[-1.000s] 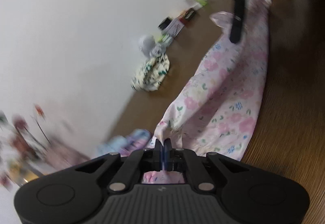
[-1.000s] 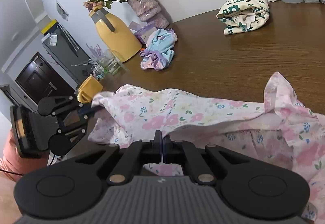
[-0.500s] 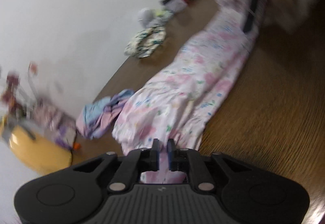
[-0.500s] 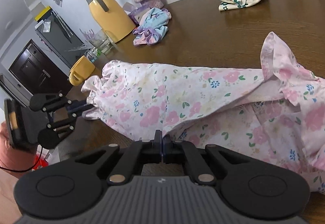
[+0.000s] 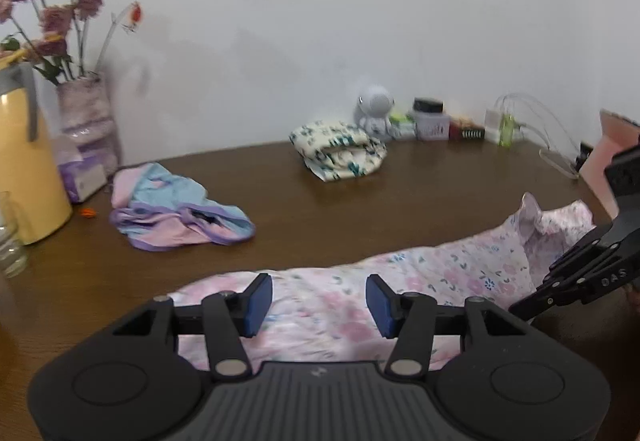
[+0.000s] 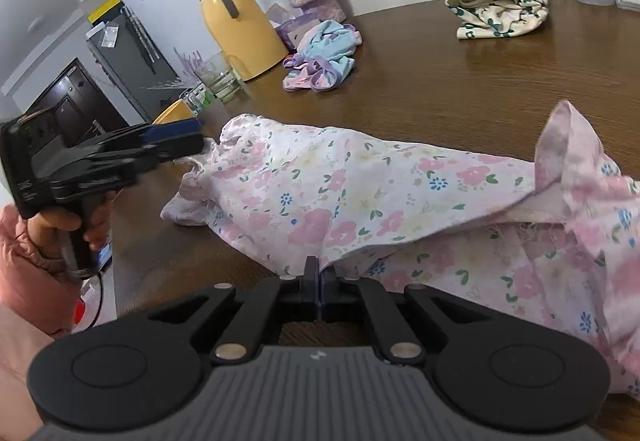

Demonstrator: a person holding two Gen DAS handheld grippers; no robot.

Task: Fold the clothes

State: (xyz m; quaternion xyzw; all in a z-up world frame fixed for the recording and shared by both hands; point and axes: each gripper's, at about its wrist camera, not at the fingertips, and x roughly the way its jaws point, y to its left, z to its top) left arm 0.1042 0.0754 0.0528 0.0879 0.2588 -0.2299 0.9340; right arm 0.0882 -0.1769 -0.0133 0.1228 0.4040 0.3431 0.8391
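Observation:
A pink floral garment (image 5: 448, 273) (image 6: 360, 193) lies stretched in a long band across the brown table (image 5: 440, 197). My left gripper (image 5: 319, 303) is open just above the garment's left end, nothing between its blue pads (image 5: 258, 303). In the right wrist view it shows at the left (image 6: 176, 139), held by a hand, its tips beside the ruffled end. My right gripper (image 6: 319, 277) is shut on the garment's near edge. It shows at the right edge of the left wrist view (image 5: 580, 281).
A folded cream garment with green flowers (image 5: 340, 155) (image 6: 500, 11) and a crumpled blue and purple garment (image 5: 180, 217) (image 6: 324, 59) lie further back. A yellow jug (image 6: 240, 37), a glass (image 6: 218, 79) and a flower vase (image 5: 86, 129) stand at the left; small items line the wall.
My left gripper has opened and let go of the garment's end. The garment has dropped from hanging between the grippers to lying along the table. The right gripper stays shut on it.

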